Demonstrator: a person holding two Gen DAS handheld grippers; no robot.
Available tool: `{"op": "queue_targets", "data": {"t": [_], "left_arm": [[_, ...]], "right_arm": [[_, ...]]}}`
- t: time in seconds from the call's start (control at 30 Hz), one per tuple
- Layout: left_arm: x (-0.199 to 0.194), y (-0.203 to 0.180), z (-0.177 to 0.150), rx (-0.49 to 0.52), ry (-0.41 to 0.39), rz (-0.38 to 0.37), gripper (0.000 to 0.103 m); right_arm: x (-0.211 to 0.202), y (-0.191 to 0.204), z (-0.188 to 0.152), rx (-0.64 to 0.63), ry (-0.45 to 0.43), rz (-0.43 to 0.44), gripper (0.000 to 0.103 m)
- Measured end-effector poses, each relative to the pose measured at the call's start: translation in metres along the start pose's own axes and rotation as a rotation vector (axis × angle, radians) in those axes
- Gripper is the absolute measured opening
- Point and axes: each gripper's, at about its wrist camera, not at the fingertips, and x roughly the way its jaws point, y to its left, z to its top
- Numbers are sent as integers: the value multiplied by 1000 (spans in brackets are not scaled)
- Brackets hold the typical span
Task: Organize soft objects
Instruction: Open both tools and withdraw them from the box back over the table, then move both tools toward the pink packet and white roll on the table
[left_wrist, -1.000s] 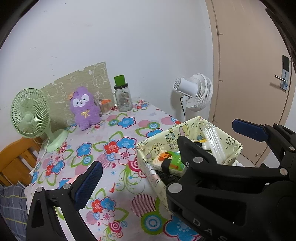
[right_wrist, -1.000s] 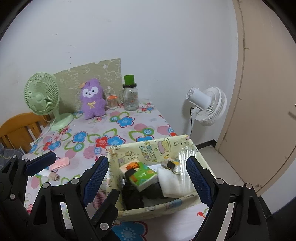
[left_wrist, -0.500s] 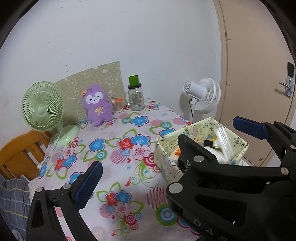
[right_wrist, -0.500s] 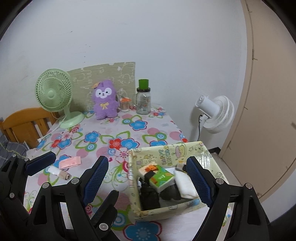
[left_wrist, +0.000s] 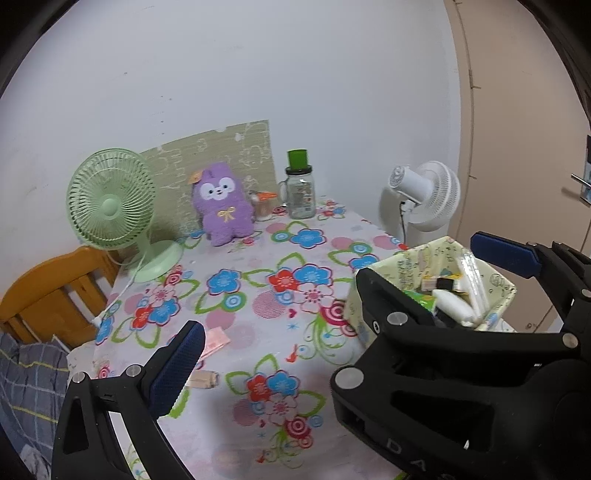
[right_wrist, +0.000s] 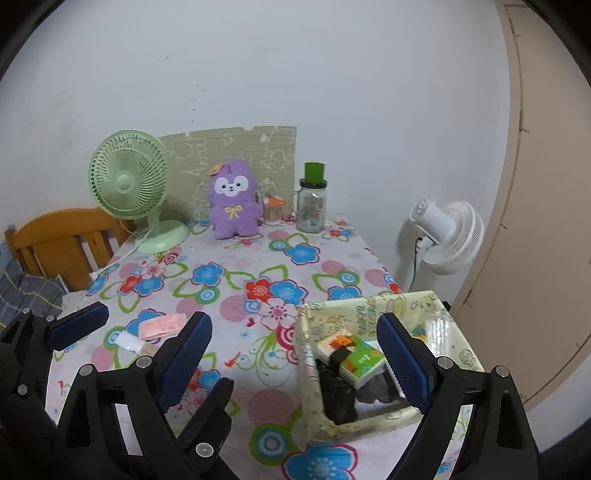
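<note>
A purple plush toy (left_wrist: 222, 204) (right_wrist: 232, 201) sits upright at the back of the flowered table. A yellow patterned fabric basket (right_wrist: 334, 315) (left_wrist: 402, 264) stands at the table's front right, filled with a green tissue pack (right_wrist: 360, 360), dark cloth and white items. A pink packet (right_wrist: 162, 325) (left_wrist: 214, 341) lies at the front left. My left gripper (left_wrist: 340, 306) is open and empty above the table's front. My right gripper (right_wrist: 293, 354) is open and empty over the basket's left side.
A green desk fan (right_wrist: 129, 181) stands at the back left, a glass jar with a green lid (right_wrist: 312, 203) and a small cup (right_wrist: 273, 212) at the back. A white floor fan (right_wrist: 447, 232) and door are right, a wooden chair (right_wrist: 55, 240) left.
Both grippers have pulled back and up from the table, so more of the tablecloth and the pink packet show. Both stayed open and empty.
</note>
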Motion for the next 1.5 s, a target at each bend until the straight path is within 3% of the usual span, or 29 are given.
{"op": "queue_targets", "data": {"t": [0.57, 0.83, 1.03, 1.5], "left_arm": [[5, 45, -13, -56, 21, 76, 103], [19, 66, -20, -84, 51, 70, 103], [31, 78, -26, -96, 73, 84, 103], [58, 104, -44, -121, 130, 117, 103]], "right_arm": [[22, 44, 2, -51, 4, 45, 103], [41, 60, 0, -60, 31, 79, 103], [47, 73, -3, -104, -18, 63, 103], [84, 98, -13, -126, 16, 133, 103]]}}
